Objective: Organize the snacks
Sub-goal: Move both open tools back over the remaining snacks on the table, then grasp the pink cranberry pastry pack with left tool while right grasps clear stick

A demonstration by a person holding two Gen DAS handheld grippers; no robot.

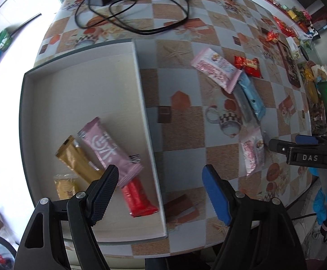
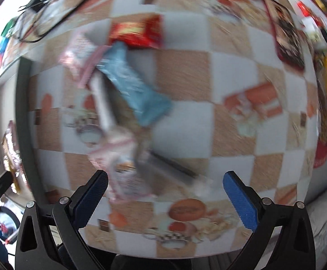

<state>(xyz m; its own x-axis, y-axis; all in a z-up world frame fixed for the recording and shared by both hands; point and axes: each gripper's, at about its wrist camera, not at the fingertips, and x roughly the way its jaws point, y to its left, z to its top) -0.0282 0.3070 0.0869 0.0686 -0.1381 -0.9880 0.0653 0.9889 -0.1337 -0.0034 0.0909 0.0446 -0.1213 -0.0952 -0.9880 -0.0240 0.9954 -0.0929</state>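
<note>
— Nearest the left lens: left gripper (image 1: 161,175), jaws parted, nothing between them, hanging over the right wall of the white box (image 1: 148,135).
— And inside the box?
— Four snacks, bunched toward six o'clock: pink wrapper (image 1: 110,150) lying across a gold wrapper (image 1: 77,159), red wrapper (image 1: 138,199) just at five o'clock of the pink one, small yellow packet (image 1: 65,185) at seven o'clock of the gold.
— Out on the checked tablecloth (image 1: 181,135)?
— Loose snacks at two to three o'clock of the box: pink-and-white pack (image 1: 215,68), red pack (image 1: 247,65) beside it, light blue bar (image 1: 253,97) overlapping a grey bar (image 1: 244,106), second pink-and-white pack (image 1: 252,151) below those. Black cable and charger (image 1: 127,6) up at twelve o'clock.
— Right gripper?
— Right gripper (image 2: 165,181), released and spread wide, empty. Heavily blurred view; second pink-and-white pack just inside the left finger, light blue bar at eleven o'clock, red pack at twelve.
</note>
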